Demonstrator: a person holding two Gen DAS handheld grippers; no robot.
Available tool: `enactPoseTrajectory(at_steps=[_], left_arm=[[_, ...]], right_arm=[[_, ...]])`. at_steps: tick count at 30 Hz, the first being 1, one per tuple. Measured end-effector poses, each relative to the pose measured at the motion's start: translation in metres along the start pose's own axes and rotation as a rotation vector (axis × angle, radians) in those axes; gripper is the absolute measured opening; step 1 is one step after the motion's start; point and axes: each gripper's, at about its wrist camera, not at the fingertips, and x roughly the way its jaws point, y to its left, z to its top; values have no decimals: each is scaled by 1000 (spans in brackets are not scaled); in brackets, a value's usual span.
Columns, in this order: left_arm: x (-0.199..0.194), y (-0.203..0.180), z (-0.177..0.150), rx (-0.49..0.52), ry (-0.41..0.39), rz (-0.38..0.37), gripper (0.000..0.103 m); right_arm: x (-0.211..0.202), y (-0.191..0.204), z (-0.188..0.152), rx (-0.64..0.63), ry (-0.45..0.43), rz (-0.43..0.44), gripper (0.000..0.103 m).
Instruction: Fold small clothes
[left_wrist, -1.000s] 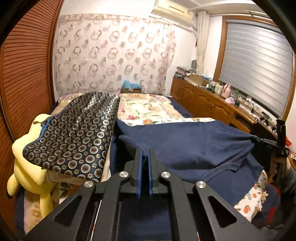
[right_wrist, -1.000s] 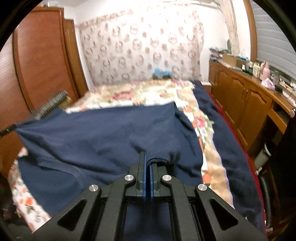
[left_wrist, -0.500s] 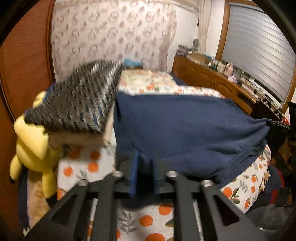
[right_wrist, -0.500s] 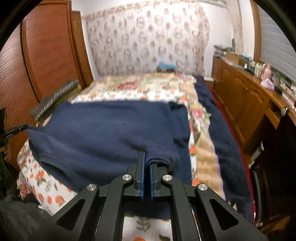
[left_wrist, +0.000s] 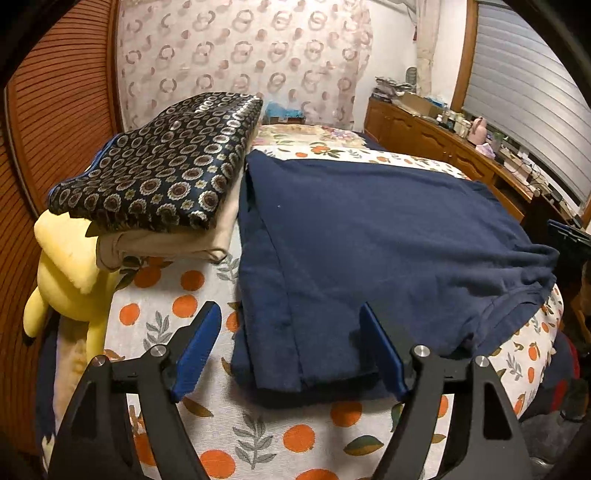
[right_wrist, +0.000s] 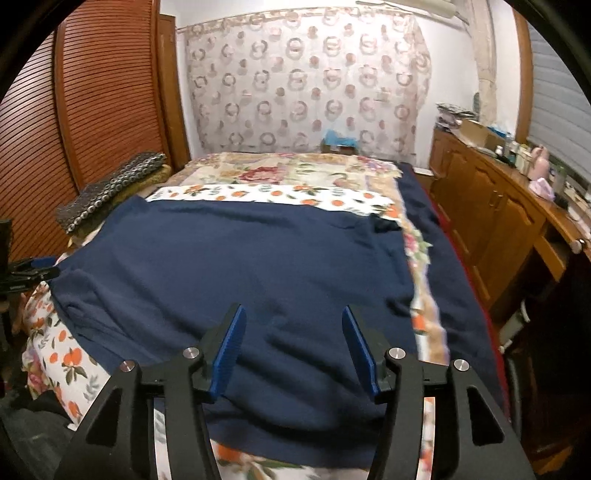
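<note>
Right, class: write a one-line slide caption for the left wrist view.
Open left tongs above a flat navy cotton garment on an orange-print bedsheet.

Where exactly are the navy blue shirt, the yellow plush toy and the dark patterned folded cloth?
Navy blue shirt (left_wrist: 388, 236): left wrist view, middle of its flat top.
Yellow plush toy (left_wrist: 70, 273): left wrist view, on its body.
Dark patterned folded cloth (left_wrist: 166, 166): left wrist view, its top face.

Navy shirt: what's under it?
The navy shirt lies on an orange-print sheet, which shows at its near, left and far edges. Whether anything else sits beneath the shirt's middle cannot be seen; the fabric covers it.
</note>
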Motion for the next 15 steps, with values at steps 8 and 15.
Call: enactPoseTrajectory(at_steps=[8, 15], left_arm=[[6, 0, -6, -15, 18, 7, 78], [10, 3, -10, -21, 34, 10, 78]], right_arm=[[40, 23, -4, -38, 50, 79, 57], [66, 40, 4, -83, 110, 121, 57]])
